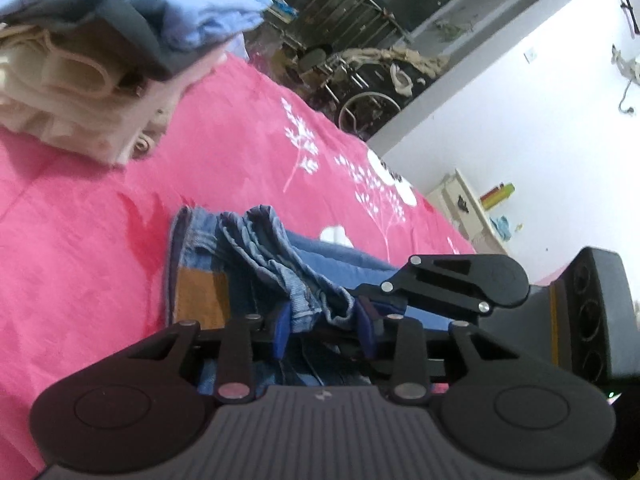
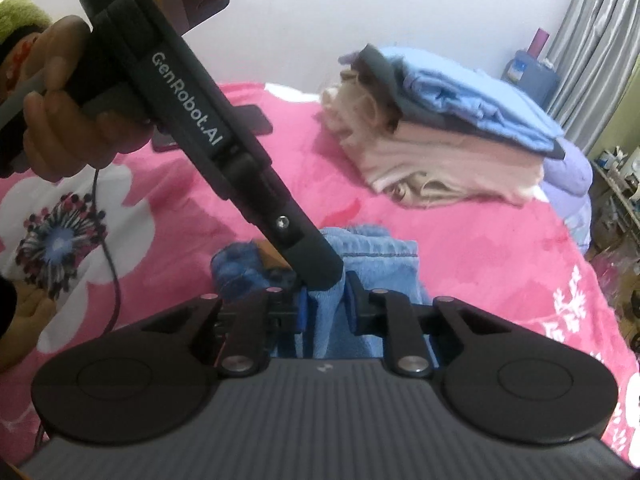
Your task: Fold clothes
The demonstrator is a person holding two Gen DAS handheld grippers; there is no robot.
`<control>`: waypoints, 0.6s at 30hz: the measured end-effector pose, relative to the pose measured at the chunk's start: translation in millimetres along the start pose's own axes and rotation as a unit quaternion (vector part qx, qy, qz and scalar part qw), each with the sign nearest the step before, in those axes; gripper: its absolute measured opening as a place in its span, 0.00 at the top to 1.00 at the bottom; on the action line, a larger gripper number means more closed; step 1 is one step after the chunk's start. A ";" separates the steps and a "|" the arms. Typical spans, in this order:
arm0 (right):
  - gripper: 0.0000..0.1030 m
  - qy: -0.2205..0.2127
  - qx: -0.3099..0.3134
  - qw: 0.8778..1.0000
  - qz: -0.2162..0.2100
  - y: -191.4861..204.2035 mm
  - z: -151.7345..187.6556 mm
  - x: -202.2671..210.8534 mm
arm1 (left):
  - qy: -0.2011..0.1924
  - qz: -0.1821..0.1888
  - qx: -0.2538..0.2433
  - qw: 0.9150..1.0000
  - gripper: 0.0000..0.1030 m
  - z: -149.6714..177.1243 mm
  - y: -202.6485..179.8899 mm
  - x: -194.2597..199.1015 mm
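Pink floral bedspread [image 1: 100,240] filled most of both frames, left wrist and right wrist alike. Stack of folded clothes [image 2: 444,136] sat right of centre in the right wrist frame, upper left in the left wrist frame [image 1: 92,68]: cream layers at the bottom, dark grey and light blue on top. Blue jeans [image 1: 248,264] lay bunched at lower centre of the left wrist frame, orange patch showing near the waistband; also lower centre in the right wrist frame [image 2: 376,256]. Left gripper [image 1: 325,332] clamped on a gathered fold of denim, blue pads pinching it. Right gripper [image 2: 326,312] likewise clenched on a light-blue denim fold. Left gripper body [image 2: 208,128] crossed diagonally from upper left to centre, held by a hand [image 2: 68,120]. Dark phone [image 2: 252,120] lay flat on the bedspread behind it.
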State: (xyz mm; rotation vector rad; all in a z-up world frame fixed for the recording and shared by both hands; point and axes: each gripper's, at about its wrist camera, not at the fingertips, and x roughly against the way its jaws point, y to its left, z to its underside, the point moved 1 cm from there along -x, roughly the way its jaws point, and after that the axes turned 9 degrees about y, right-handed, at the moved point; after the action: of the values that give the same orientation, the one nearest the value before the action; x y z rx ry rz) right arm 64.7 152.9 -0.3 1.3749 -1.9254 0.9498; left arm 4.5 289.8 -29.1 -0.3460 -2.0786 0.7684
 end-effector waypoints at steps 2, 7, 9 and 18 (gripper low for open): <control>0.84 -0.007 0.007 1.000 0.005 0.4 -3.9 -2.3 | -0.004 -0.002 0.003 1.000 0.66 -0.5 3.2 3.5; 0.84 -0.008 0.040 0.999 0.003 9.5 -6.1 -13.0 | 0.009 -0.016 0.004 1.000 0.67 9.0 12.4 6.4; 0.84 -0.005 0.058 0.998 0.001 15.4 -4.4 -17.6 | 0.021 -0.024 -0.001 0.999 0.67 13.4 15.4 3.5; 0.77 0.022 0.126 0.992 0.007 40.8 -0.3 -35.3 | 0.039 -0.047 -0.006 0.998 0.59 24.8 33.2 -0.2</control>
State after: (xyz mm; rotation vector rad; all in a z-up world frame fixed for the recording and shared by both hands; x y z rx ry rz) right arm 36.3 180.9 -36.7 1.4674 -1.8307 1.2545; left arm -16.7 305.5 -61.1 -0.2786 -2.0112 0.6769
